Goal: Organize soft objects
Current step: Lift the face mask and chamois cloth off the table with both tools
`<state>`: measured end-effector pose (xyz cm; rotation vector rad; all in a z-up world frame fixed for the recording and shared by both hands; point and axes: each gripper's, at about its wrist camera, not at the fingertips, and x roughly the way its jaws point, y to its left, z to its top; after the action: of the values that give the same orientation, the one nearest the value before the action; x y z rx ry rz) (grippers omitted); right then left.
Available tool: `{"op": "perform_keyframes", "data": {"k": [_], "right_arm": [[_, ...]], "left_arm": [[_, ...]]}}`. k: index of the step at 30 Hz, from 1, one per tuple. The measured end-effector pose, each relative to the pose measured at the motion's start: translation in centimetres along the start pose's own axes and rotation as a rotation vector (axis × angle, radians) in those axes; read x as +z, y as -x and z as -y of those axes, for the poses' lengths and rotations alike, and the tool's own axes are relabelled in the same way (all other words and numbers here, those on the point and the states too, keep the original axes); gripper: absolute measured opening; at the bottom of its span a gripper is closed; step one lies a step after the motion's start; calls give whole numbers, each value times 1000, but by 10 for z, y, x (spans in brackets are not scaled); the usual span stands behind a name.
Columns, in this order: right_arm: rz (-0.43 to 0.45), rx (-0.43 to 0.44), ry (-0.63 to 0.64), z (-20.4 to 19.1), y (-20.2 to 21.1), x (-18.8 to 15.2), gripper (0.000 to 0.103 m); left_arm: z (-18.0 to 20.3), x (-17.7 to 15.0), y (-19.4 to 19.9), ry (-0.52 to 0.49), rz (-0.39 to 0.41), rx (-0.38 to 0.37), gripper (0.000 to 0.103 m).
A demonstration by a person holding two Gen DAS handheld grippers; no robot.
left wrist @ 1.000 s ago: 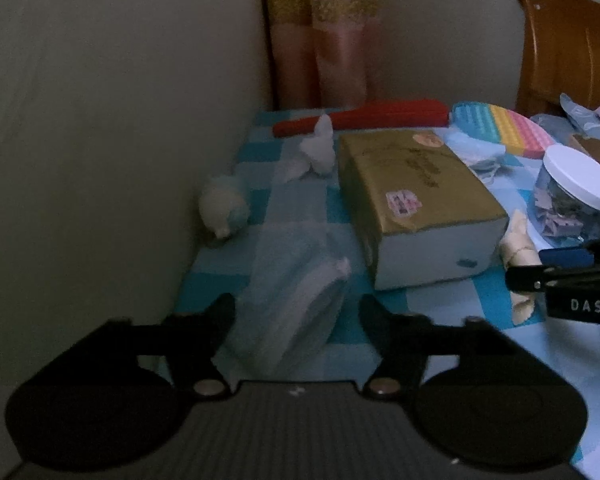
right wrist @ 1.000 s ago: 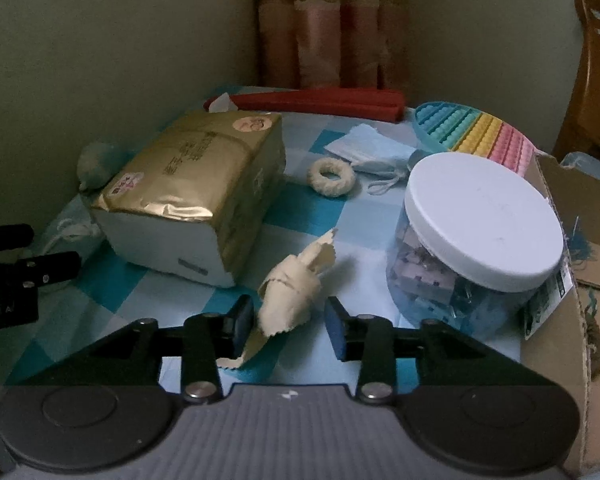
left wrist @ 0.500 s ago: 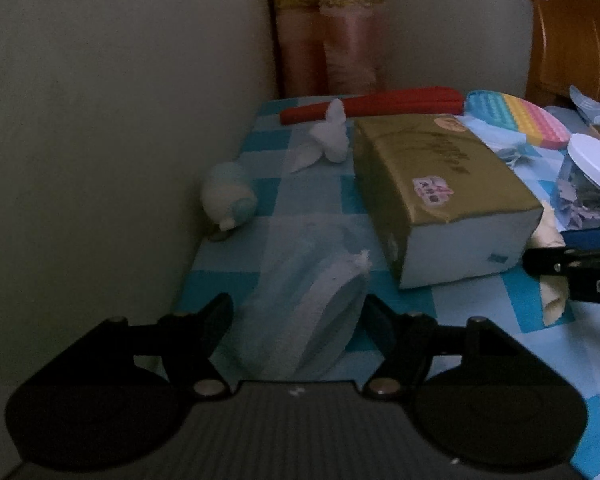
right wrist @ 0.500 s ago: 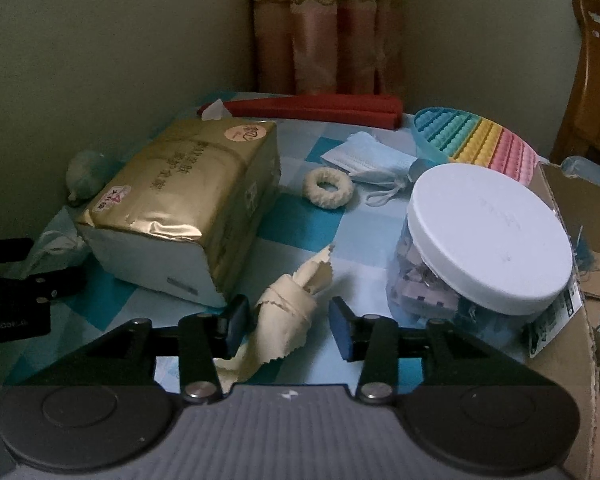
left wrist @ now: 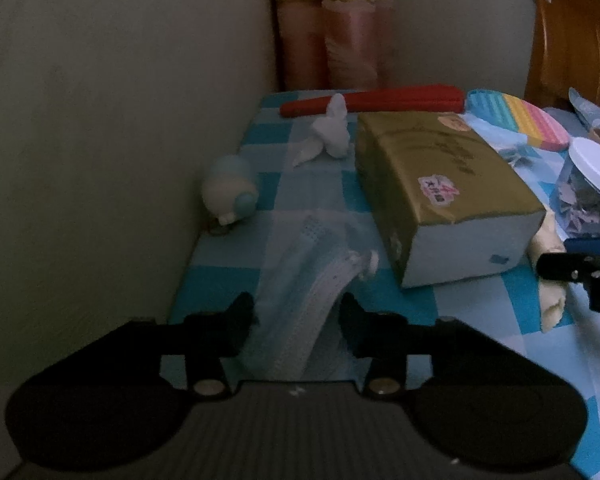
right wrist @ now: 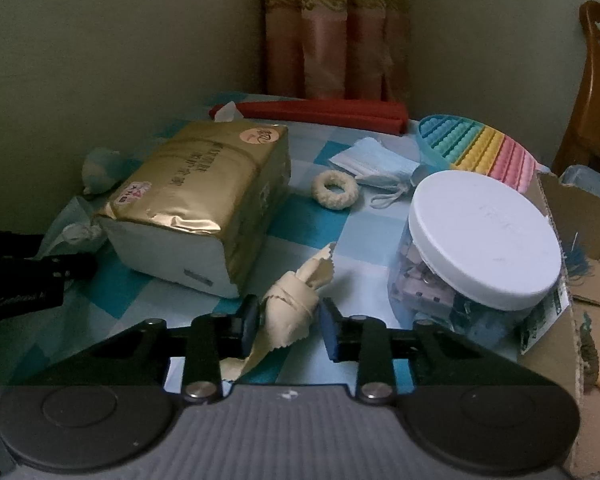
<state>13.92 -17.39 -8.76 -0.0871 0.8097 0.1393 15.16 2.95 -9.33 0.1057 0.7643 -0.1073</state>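
A stack of light-blue face masks (left wrist: 308, 280) lies on the blue checked tablecloth (left wrist: 268, 136) by the wall. My left gripper (left wrist: 298, 312) straddles the stack; its jaws are closing and the pads pinch the stack into a ridge. A rolled cream cloth (right wrist: 292, 300) with zigzag edges sits between the pads of my right gripper (right wrist: 288, 316), whose jaws are also closing onto it. The left gripper's dark body shows at the left edge of the right wrist view.
A gold tissue pack (right wrist: 204, 192) lies between the two grippers. A clear jar with a white lid (right wrist: 484, 240) and a cardboard box (right wrist: 580, 208) stand on the right. Farther back are a fluffy ring (right wrist: 336, 190), another mask (right wrist: 376, 162), a rainbow pop toy (right wrist: 480, 148), a red case (right wrist: 320, 114), a small plush (left wrist: 230, 190) and a crumpled tissue (left wrist: 332, 132).
Both pairs of jaws have narrowed. The left ones now squeeze the mask stack, which has bunched upward. The right ones have come in against the cream cloth.
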Motion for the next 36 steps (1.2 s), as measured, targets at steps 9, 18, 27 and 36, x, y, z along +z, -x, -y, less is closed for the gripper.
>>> {"op": "perform_keyframes", "data": {"k": [9, 18, 27, 36], "right_arm": [[5, 20, 32, -1, 19, -3, 36], [2, 43, -35, 10, 0, -2, 47], [22, 20, 9, 4, 11, -4, 29], [80, 46, 8, 15, 79, -8, 29]], "left_arm": [[4, -3, 19, -13, -21, -15, 28], [2, -9, 34, 8, -27, -25, 28], [5, -7, 39, 0, -33, -54, 28], [11, -4, 60, -25, -24, -93, 28]]}}
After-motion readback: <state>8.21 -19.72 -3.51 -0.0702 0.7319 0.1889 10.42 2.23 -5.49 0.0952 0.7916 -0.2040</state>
